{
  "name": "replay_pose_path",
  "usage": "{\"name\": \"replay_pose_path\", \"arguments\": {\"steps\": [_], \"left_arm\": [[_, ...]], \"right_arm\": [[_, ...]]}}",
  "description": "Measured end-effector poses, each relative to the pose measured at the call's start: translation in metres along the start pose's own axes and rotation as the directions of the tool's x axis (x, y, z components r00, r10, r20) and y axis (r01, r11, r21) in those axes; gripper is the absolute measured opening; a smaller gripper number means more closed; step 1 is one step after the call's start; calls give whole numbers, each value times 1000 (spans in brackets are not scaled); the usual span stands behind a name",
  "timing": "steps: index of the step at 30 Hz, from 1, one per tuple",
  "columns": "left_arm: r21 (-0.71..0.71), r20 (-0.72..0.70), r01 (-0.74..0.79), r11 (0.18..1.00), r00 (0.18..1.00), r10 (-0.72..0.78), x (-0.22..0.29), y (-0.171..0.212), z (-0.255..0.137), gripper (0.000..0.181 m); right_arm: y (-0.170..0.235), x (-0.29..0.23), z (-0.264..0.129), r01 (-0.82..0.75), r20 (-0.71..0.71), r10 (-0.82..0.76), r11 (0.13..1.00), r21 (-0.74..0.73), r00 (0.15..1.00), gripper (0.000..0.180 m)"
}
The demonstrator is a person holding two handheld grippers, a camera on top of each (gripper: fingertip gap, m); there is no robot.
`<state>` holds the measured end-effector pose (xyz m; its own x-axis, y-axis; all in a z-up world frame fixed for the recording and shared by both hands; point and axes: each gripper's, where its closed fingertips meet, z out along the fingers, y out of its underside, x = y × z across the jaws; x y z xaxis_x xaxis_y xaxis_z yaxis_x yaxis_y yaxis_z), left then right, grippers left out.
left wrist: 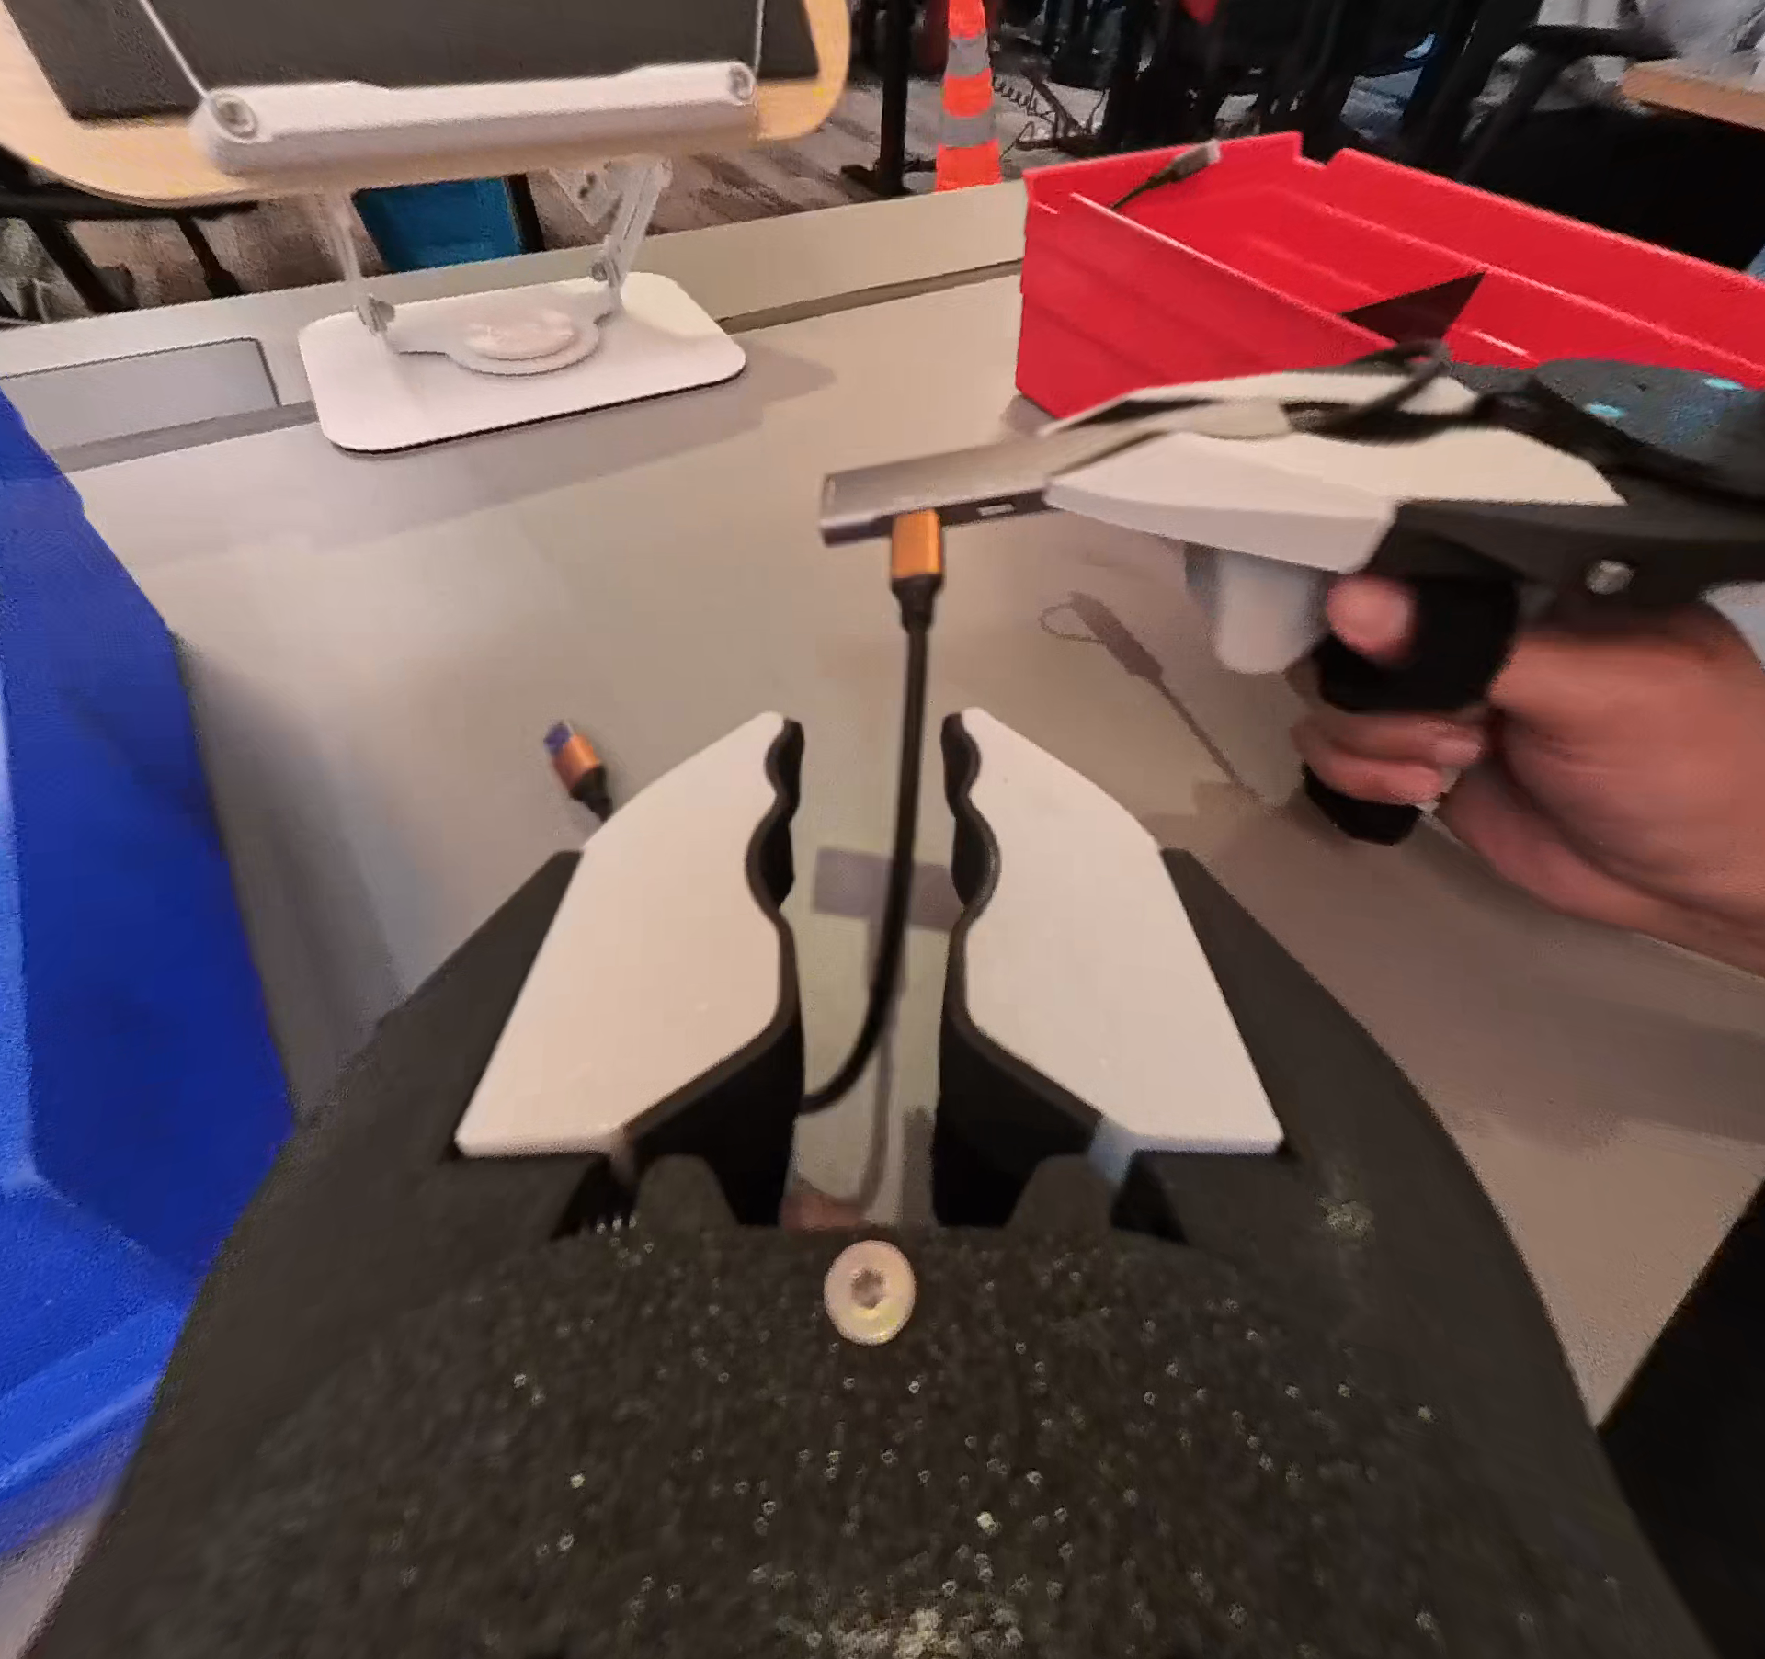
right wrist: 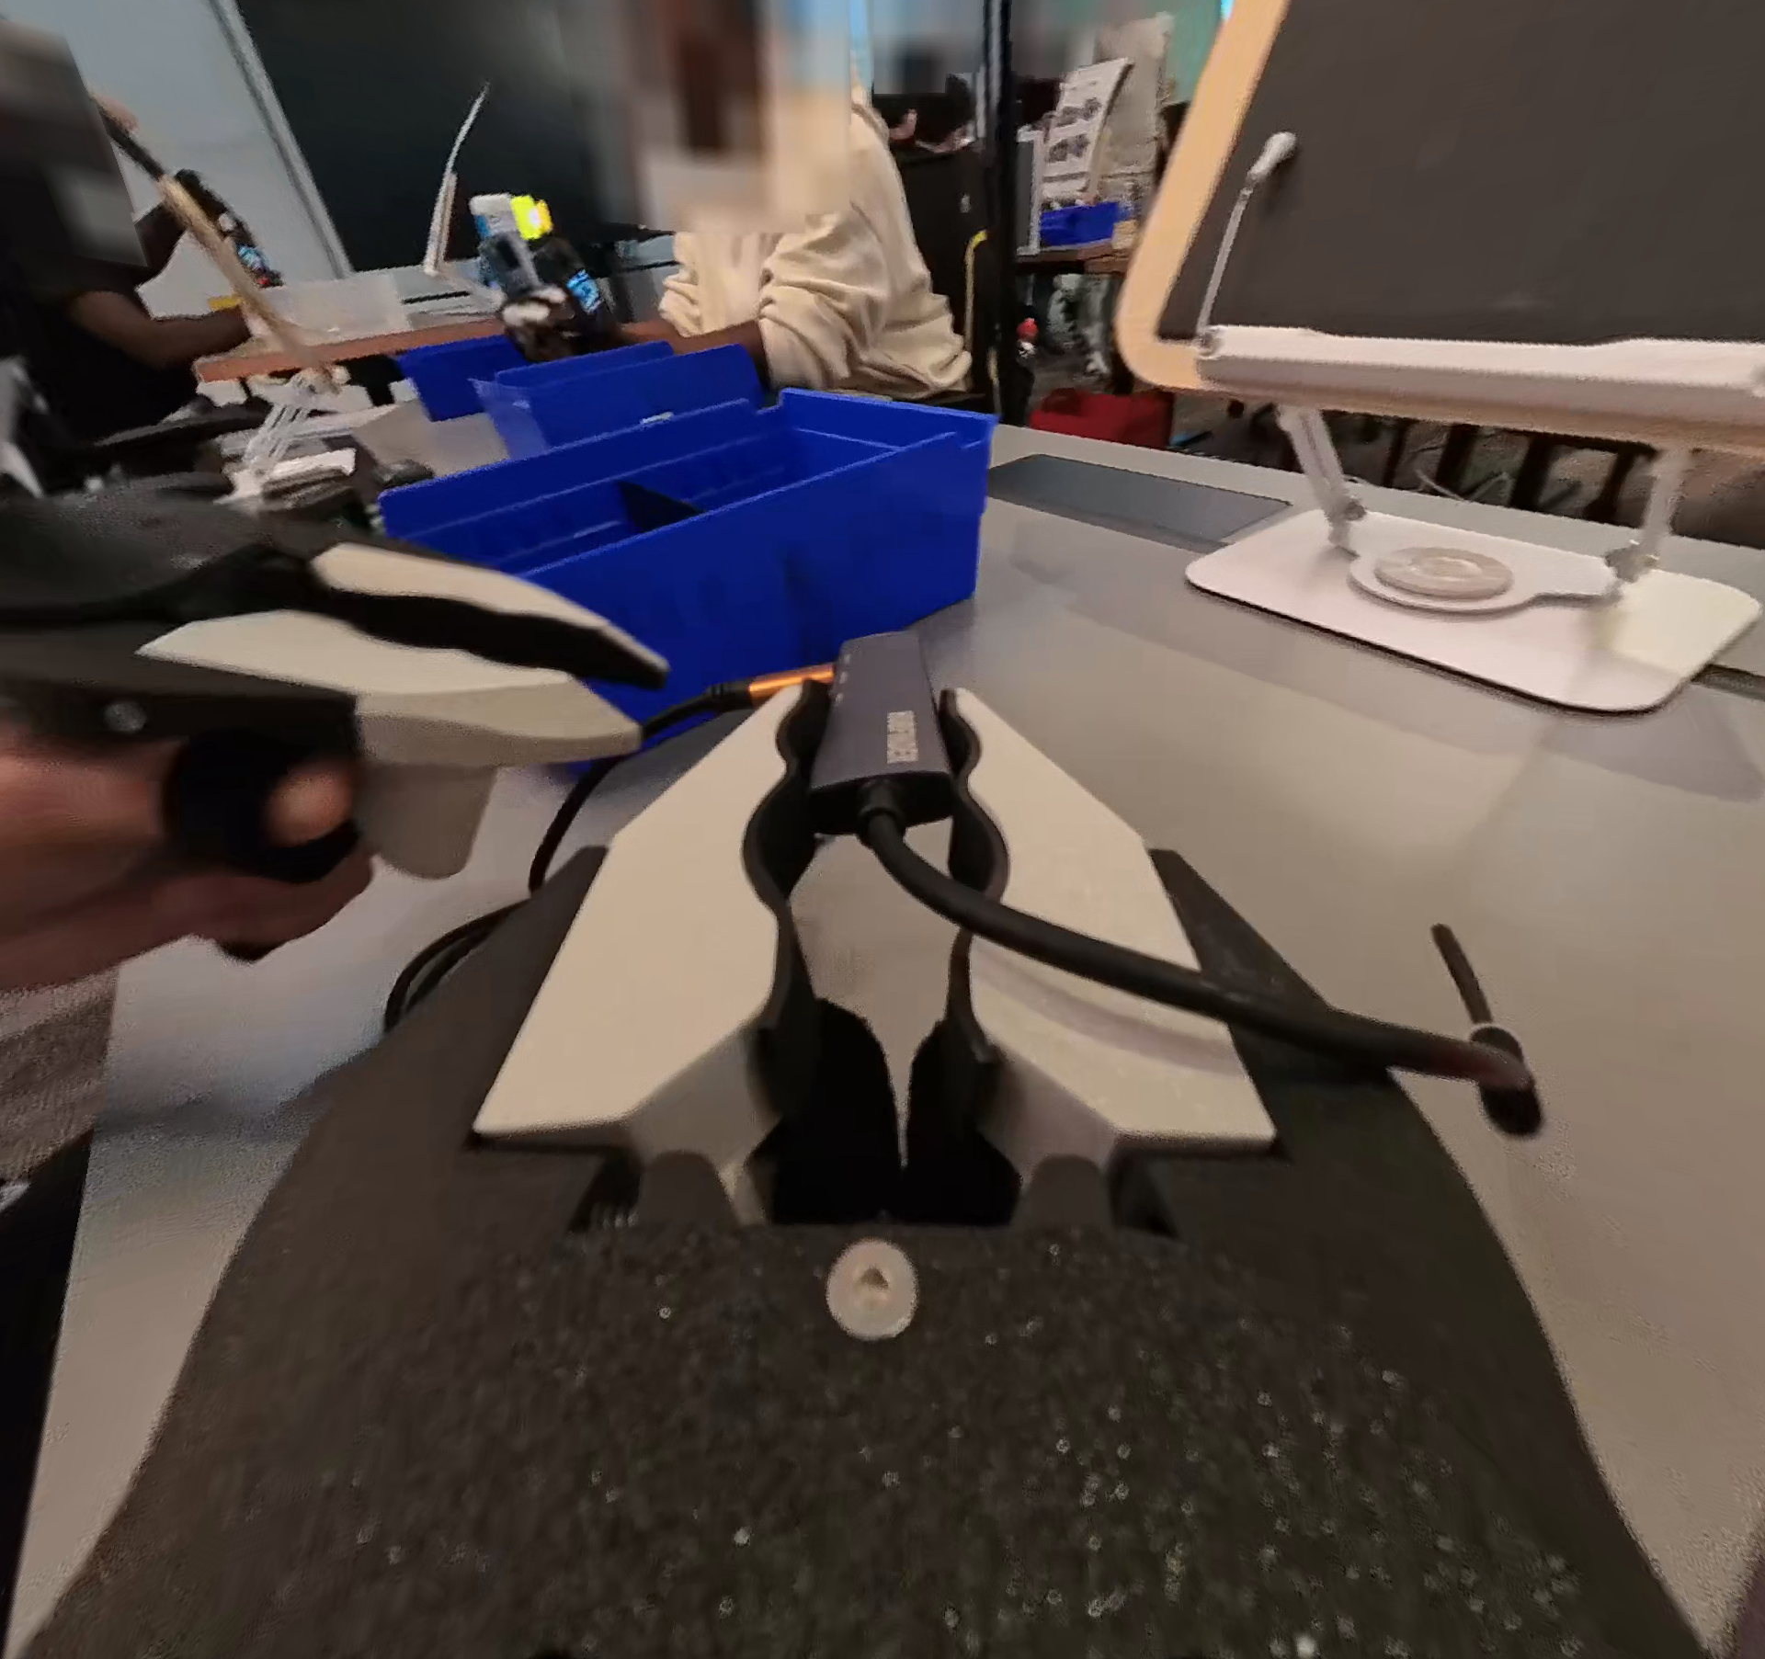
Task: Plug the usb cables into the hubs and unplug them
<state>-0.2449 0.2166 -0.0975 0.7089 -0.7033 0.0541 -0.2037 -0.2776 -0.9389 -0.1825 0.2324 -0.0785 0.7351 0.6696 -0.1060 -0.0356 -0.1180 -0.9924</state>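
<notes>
Right gripper (right wrist: 874, 735) clamps one hub (right wrist: 883, 725); one cable (left wrist: 907, 754) plugged in.

A grey table (left wrist: 592, 563) carries everything. Ahead-left of the left tongs (left wrist: 871, 754) lies a loose orange-tipped plug (left wrist: 576, 765); farther ahead stands a white stand (left wrist: 520, 362), and ahead-right a red bin (left wrist: 1194, 324). A blue bin (right wrist: 726, 553) sits left of the right tongs (right wrist: 874, 725).

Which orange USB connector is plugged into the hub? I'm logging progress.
The orange connector seated in the grey hub, held by the right gripper. The other connector lies loose on the table.
</notes>
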Motion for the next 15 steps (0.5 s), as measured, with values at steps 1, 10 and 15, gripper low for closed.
{"name": "replay_pose_path", "arguments": {"steps": [1, 10, 15], "left_arm": [[-18, -20, 6, 1000, 1000, -6, -2, 1, 2, 30], [-49, -100, 36, 998, 994, -40, 4, 3, 10, 13], [-68, -90, 18, 997, 996, -24, 4, 6, 11, 13]], "right_arm": [[1, -6, 1, 18, 17, -18, 1000, -9, 1000, 22], [5, -35, 9, 14, 99, -15, 1000, 5, 995, 22], [19, -31, 16, 32, 76, -29, 998, -49, 997, 39]]}}
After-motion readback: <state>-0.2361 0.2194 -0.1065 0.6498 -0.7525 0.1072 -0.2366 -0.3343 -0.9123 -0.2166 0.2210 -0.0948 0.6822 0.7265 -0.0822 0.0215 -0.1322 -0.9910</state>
